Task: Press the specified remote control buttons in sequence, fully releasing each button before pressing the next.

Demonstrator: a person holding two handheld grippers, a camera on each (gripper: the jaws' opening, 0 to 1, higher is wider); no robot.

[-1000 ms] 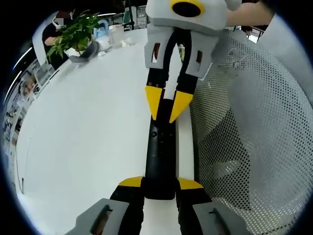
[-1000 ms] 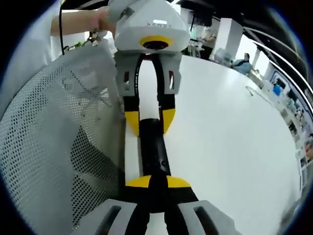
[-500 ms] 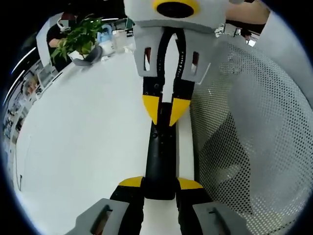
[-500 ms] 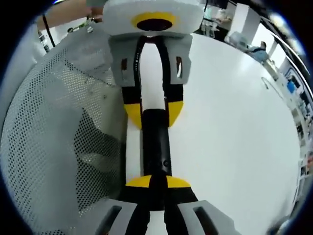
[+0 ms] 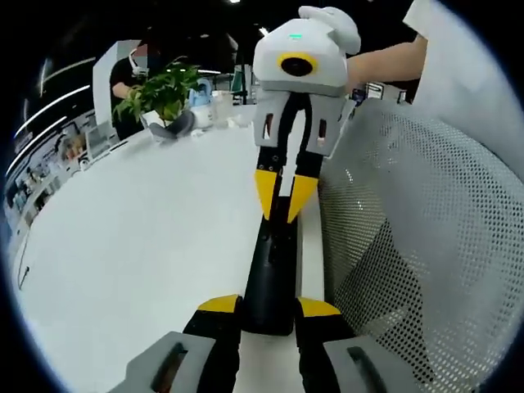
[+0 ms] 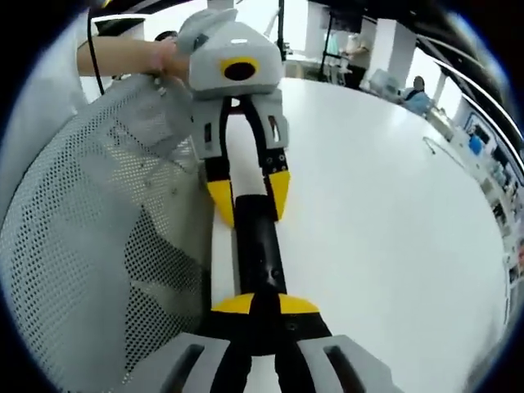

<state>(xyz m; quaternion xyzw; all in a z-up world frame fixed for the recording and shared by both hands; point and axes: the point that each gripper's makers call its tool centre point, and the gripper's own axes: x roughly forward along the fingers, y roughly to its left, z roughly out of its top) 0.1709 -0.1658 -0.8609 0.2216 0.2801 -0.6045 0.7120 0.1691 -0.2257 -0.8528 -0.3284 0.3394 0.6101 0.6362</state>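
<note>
A slim black remote control [image 5: 270, 270] lies along the white table's edge beside a mesh chair back. My left gripper [image 5: 266, 307] is shut on its near end, one yellow-tipped jaw on each side. In the left gripper view my right gripper [image 5: 282, 205] comes down from above with its tips shut together on the remote's top face. The right gripper view has the same remote [image 6: 258, 254] running away from my right gripper [image 6: 255, 304], whose tips are shut over it. At the far end my left gripper [image 6: 248, 201] clamps it.
A white mesh chair back [image 5: 409, 246] stands tight against the table edge beside the remote. A potted plant [image 5: 160, 94] and containers sit at the table's far end. The white tabletop [image 6: 385, 221] spreads wide on the other side. People are in the background.
Both views have tilted, so each opposite gripper looks smaller and farther off. The right gripper's shut tips stay over the remote's upper part. The left gripper's hold is unchanged.
</note>
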